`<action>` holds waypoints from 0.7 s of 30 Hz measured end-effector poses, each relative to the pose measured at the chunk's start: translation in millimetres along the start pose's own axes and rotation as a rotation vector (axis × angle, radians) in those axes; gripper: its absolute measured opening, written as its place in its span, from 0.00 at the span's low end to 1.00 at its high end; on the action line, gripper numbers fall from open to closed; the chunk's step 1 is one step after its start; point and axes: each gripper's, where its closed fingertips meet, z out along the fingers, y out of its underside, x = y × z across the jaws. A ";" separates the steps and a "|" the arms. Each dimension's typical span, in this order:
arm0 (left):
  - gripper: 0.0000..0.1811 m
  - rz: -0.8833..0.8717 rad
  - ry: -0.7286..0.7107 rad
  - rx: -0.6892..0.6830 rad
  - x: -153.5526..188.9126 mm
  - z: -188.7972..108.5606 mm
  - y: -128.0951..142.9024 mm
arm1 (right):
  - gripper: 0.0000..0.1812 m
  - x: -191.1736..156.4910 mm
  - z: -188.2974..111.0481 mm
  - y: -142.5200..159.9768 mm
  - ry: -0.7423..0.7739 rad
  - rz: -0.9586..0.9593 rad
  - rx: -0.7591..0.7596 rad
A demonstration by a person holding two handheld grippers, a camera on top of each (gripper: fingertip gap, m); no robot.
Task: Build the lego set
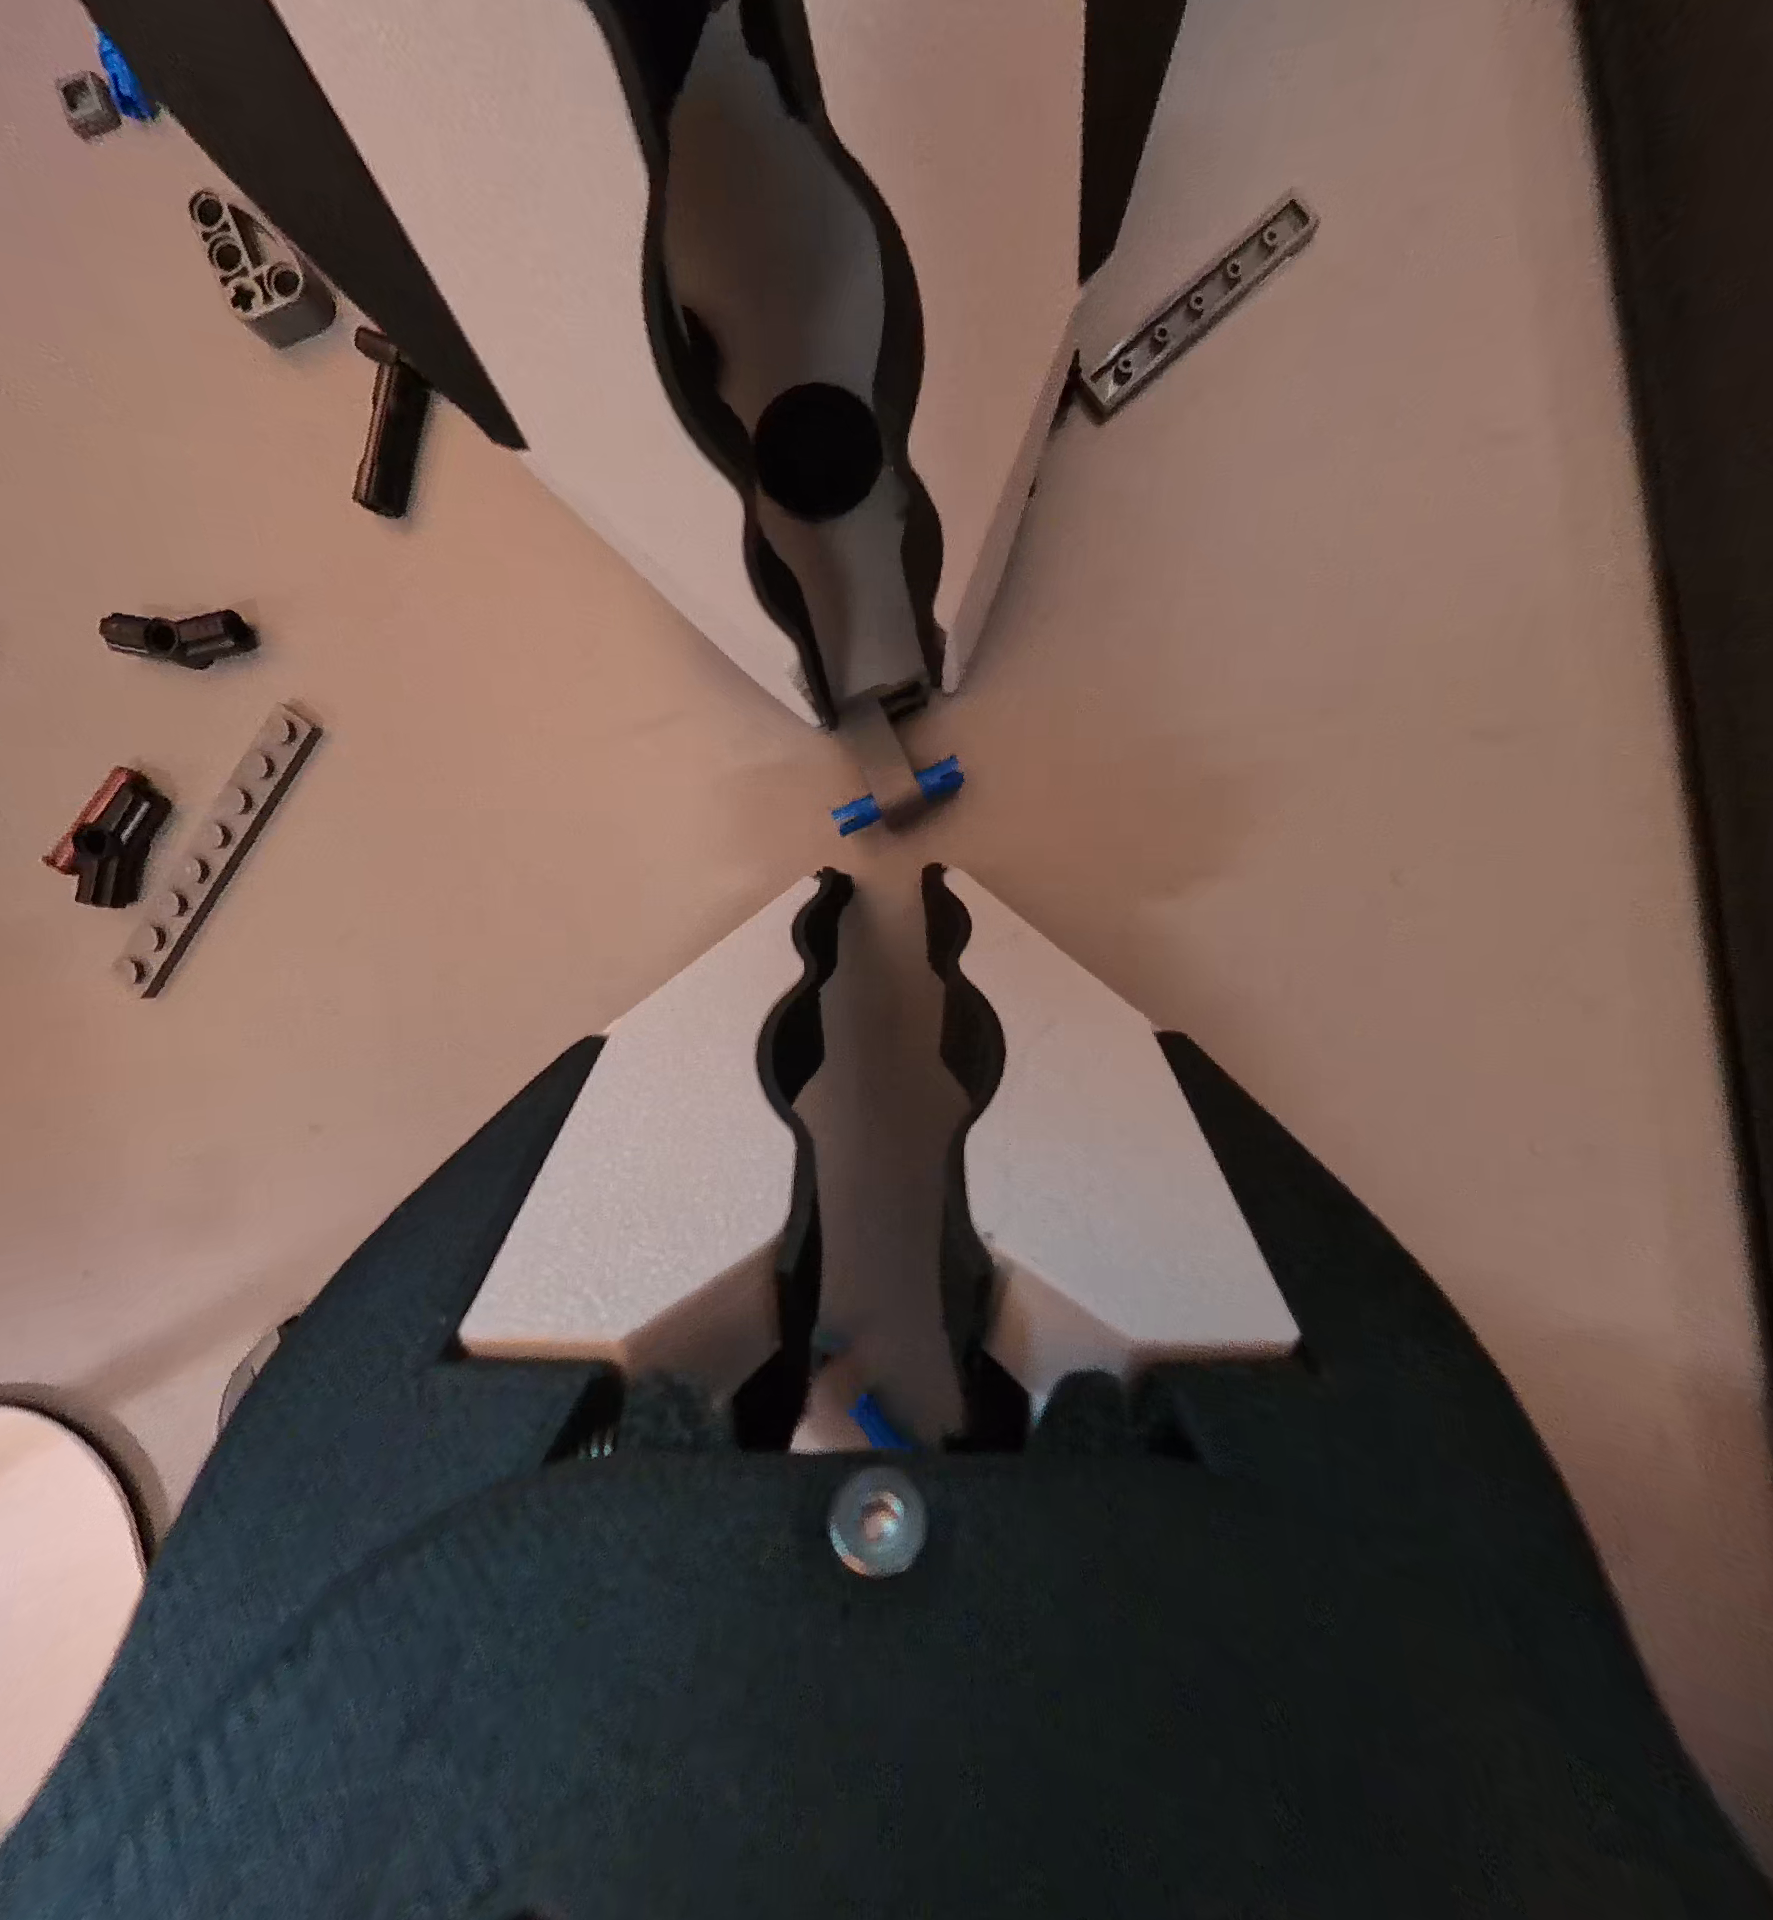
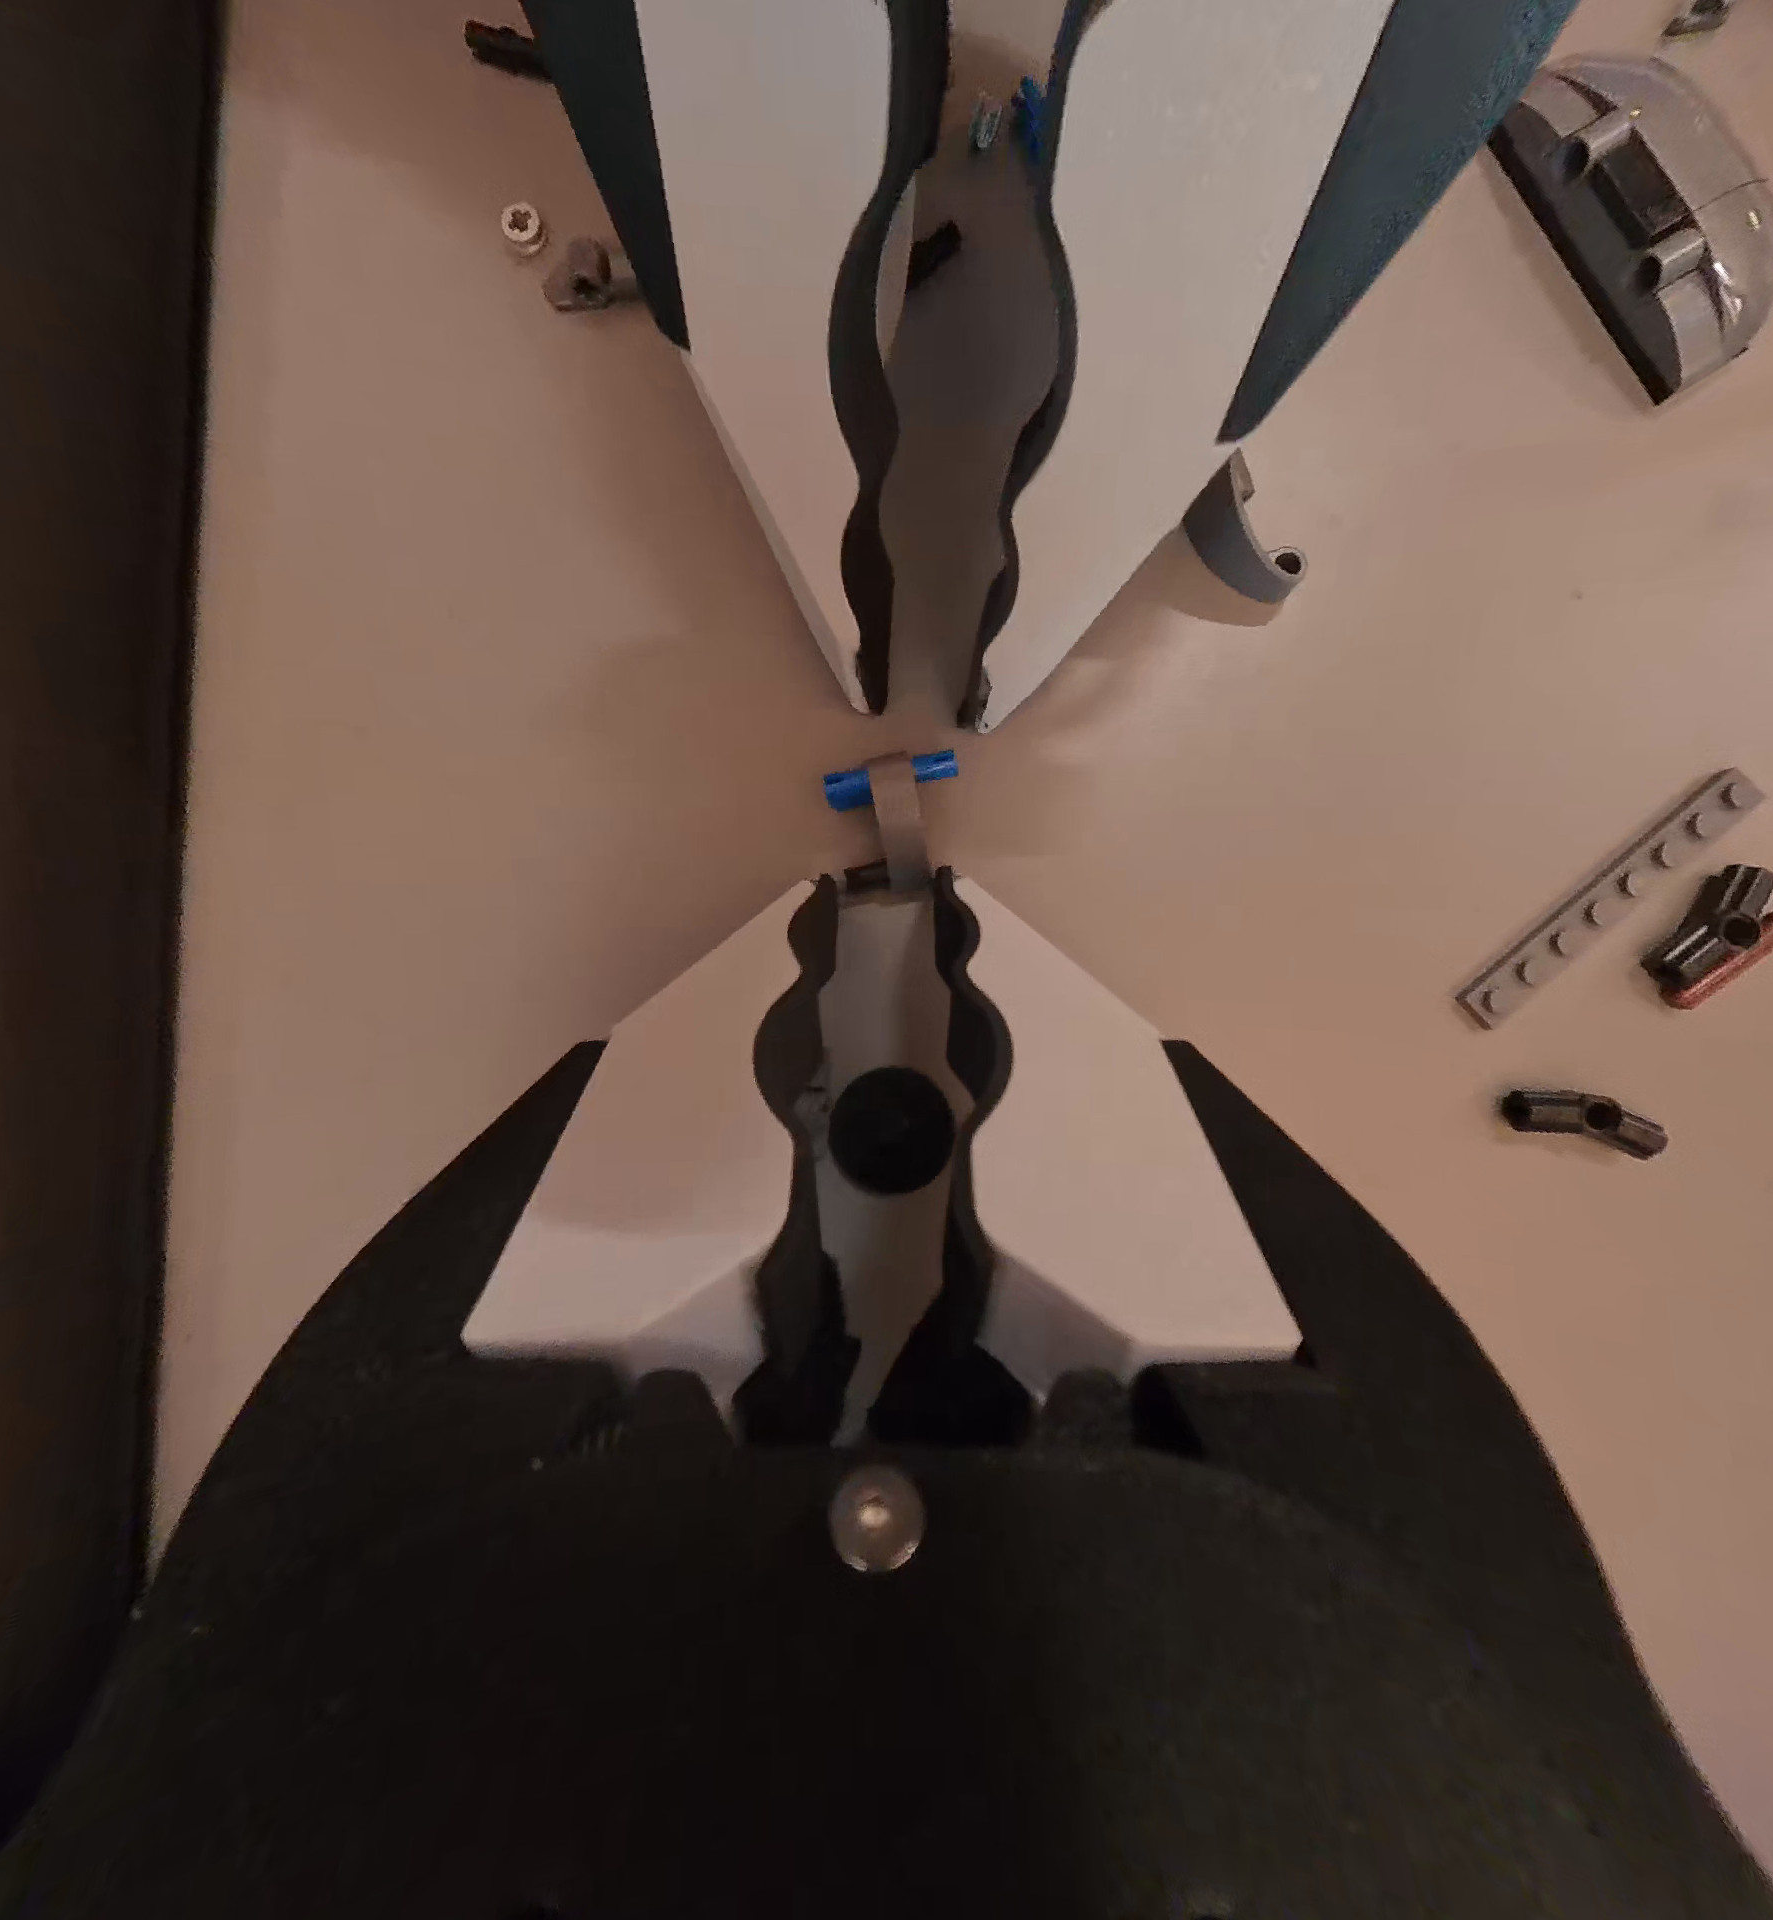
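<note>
My right gripper (image 2: pixel 884 883) is shut on a thin grey lego arm (image 2: pixel 901 821) that sticks out past its tips. A blue pin (image 2: pixel 842 787) runs crosswise through the arm's far end. A black round part (image 2: pixel 887 1127) sits between the right gripper's fingers farther back. My left gripper (image 1: pixel 887 881) faces it tip to tip, its jaws a little apart and empty, just short of the blue pin (image 1: pixel 856 814) and grey arm (image 1: pixel 901 800). The left gripper also shows in the right wrist view (image 2: pixel 921 712), and the right gripper in the left wrist view (image 1: pixel 877 717).
Loose parts lie on the pale table: a long grey plate (image 2: pixel 1609 899), black connectors (image 2: pixel 1583 1122), a black and red-brown piece (image 2: pixel 1723 935), a clear canopy on a dark base (image 2: pixel 1651 229), a curved grey piece (image 2: pixel 1240 551), another grey plate (image 1: pixel 1204 312). A dark studded plate (image 2: pixel 30 727) borders one side. My left and right fingertips are right by each other. The left tips stand about 6 cm off the curved grey piece (image 2: pixel 1240 551).
</note>
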 end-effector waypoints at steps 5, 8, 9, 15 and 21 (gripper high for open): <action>0.06 -0.005 -0.016 0.012 -3.9 2.3 -3.5 | 0.09 -3.2 0.0 -0.2 -0.015 -0.003 -0.003; 0.06 -0.004 -0.033 0.015 -6.6 2.7 -4.3 | 0.09 -5.8 0.2 -0.5 -0.024 -0.009 -0.005; 0.06 -0.005 -0.038 0.015 -7.5 2.8 -4.6 | 0.09 -6.7 0.3 -0.5 -0.028 -0.010 -0.006; 0.07 -0.015 -0.085 0.016 -16.0 2.9 -4.8 | 0.09 -8.5 -0.3 -1.4 -0.032 -0.023 -0.002; 0.06 -0.027 -0.087 0.013 -17.7 0.7 -0.8 | 0.10 -3.7 -3.4 -4.0 -0.006 -0.026 0.023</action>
